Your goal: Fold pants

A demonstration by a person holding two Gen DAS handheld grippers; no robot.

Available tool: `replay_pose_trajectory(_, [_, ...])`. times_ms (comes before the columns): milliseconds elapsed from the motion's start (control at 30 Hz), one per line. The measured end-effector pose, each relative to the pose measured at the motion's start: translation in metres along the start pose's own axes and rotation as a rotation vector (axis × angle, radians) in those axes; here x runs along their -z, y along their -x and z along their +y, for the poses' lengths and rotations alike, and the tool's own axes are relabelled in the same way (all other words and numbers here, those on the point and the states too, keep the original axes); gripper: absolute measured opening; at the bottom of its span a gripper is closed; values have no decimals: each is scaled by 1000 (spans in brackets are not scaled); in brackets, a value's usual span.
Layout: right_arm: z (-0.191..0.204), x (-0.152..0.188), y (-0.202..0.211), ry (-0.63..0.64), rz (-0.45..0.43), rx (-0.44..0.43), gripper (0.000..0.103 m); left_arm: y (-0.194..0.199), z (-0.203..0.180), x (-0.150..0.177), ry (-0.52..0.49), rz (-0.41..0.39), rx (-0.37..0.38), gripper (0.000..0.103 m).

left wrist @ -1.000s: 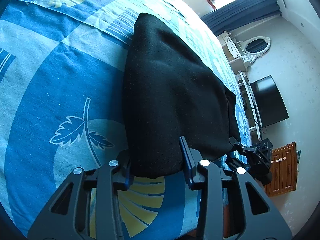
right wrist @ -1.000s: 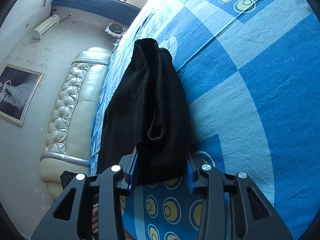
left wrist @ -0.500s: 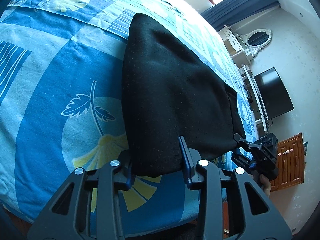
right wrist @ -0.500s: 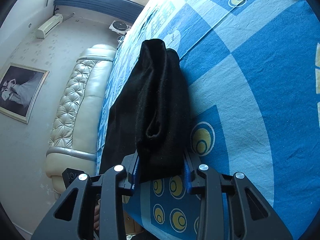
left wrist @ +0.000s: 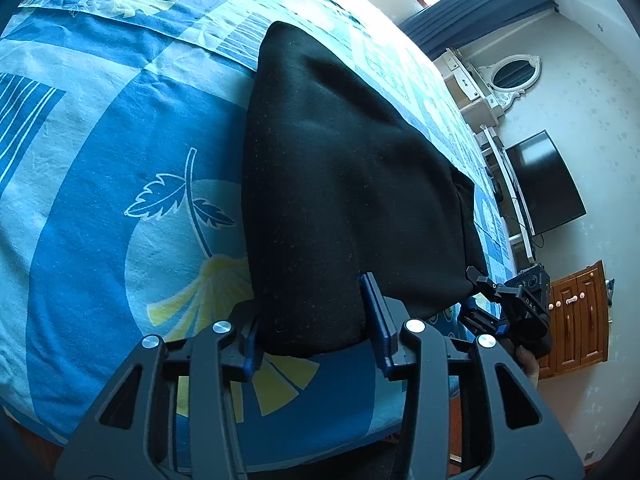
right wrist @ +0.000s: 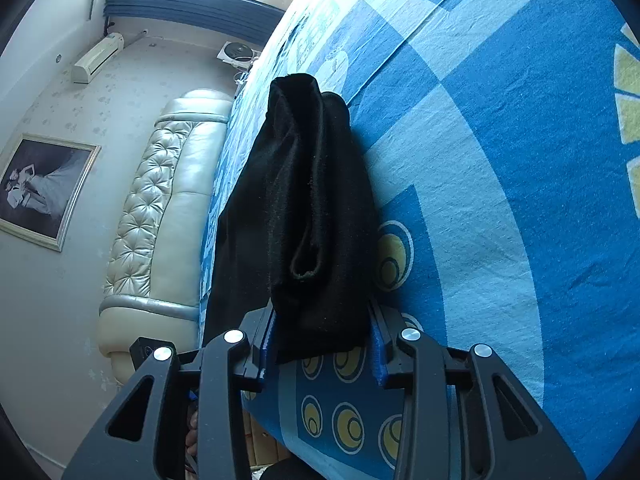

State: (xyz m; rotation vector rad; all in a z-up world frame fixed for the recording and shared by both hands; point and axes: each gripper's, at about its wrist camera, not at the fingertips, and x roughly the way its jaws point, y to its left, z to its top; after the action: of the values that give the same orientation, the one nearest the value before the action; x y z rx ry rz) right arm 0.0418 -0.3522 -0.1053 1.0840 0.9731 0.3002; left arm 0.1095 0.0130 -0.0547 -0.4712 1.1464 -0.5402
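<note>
Claws (left wrist: 316,330) astride lengthwise-folded pants (left wrist: 340,184)

Blue patterned bedsheet (left wrist: 100,200) under and ahead of my claws. Off my left claw's right side: black TV (left wrist: 544,184), oval mirror (left wrist: 514,76), wooden cabinet (left wrist: 576,316). Off my right claw's left: cream tufted headboard (right wrist: 160,216), framed picture (right wrist: 44,188), wall AC unit (right wrist: 98,56), dark curtain (right wrist: 192,8).
</note>
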Motion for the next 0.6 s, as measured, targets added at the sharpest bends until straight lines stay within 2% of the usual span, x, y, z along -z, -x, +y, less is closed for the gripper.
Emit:
replay_pose_trajectory(33, [0,1,1,1,0,0,47,0,2,0,6,-3,9,48])
replay_pose_trajectory(100, [2,2,3,7,-3,-11,58,2,7,2,22,-12,35,54])
replay_pose_trajectory(133, [2,3,4,6,-7,-23,60,3,10,2,32,-20,48,62])
replay_pose_trajectory(200, [3,5,6,10,-13,-47,69,7,17,3,42,-41,91,64])
replay_pose_trajectory(433, [8,5,0,25,-16,-37,74,0,30,1,114,-26,154,66])
replay_pose_trajectory(600, [15,3,-11,54,-8,-12,74,-6,29,2,116,-30,145,65])
